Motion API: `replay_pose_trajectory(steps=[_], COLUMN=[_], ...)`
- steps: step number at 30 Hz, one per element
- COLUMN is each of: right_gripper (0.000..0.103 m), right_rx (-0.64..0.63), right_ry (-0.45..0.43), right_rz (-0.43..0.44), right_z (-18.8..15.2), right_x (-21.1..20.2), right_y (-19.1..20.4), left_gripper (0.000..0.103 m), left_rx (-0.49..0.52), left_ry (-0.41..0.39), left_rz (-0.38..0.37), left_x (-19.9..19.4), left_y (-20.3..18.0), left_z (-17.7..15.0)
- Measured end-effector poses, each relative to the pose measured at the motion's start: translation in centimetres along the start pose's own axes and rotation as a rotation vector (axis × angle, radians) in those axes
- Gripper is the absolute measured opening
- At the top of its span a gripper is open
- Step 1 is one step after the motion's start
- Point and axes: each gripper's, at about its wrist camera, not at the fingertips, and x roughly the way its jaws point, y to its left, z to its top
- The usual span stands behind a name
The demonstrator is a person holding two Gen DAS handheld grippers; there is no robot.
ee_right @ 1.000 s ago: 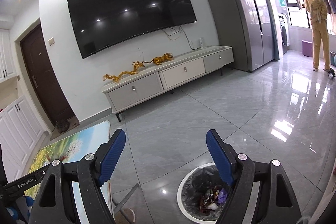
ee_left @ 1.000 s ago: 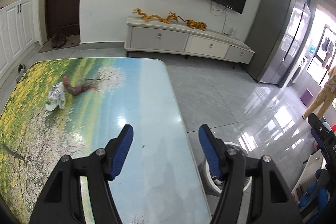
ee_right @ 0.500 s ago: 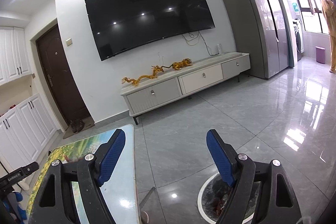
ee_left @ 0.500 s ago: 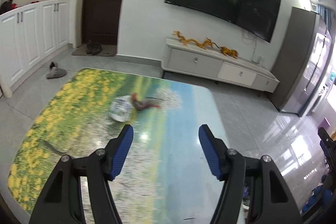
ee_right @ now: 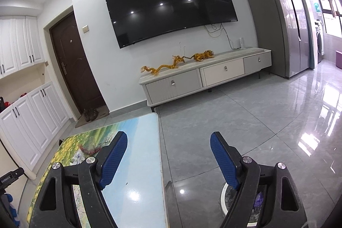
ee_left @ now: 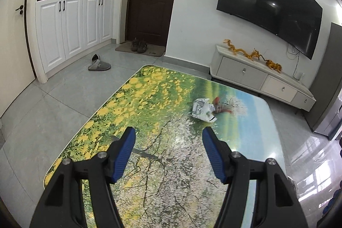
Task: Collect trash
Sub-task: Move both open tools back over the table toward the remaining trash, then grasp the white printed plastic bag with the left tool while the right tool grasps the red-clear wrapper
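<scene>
A crumpled white wrapper (ee_left: 202, 109) and a red wrapper (ee_left: 221, 107) lie side by side on the flower-print table (ee_left: 149, 104), toward its far right part. My left gripper (ee_left: 168, 138) is open and empty above the table's near half, with the trash ahead and to the right. My right gripper (ee_right: 168, 144) is open and empty over the table's right edge. The red wrapper (ee_right: 88, 150) and the white one (ee_right: 77, 158) show at its left, partly hidden by the left finger. The trash bin (ee_right: 256, 204) sits on the floor under the right finger, mostly hidden.
A white TV cabinet (ee_left: 256, 76) with gold dragon figures stands beyond the table under a wall TV (ee_left: 269, 5). A grey slipper (ee_left: 99, 65) lies on the floor at left near white cupboards. A grey fridge (ee_right: 284, 20) stands at right.
My left gripper has swung left from the table's right edge and the bin, bringing the whole table and trash in front. My right gripper has turned left; the bin has slid low.
</scene>
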Motion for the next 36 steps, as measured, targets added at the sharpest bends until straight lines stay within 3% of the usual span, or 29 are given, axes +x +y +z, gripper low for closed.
replay_pose_trajectory(steps=[11,24,36], right_gripper=[0.079,0.079,0.079], right_rx=[-0.056,-0.126,-0.165], right_ry=[0.053,0.141,0.213], right_rz=[0.018,0.045,0.08], right_z=[-0.5,-2.1,-3.4], right_x=[2.5,7.1,11.4], right_y=[4.1,7.2,9.7], left_gripper=[0.063,0.064,0.07], left_rx=[0.053,0.181,0.191], left_ry=[0.044,0.037,0.065], left_rz=[-0.013,0.037,0.02], left_x=[3.6,7.6,11.1], left_y=[0.4,-2.5,-3.1], left_z=[0.3,0.2,0.4])
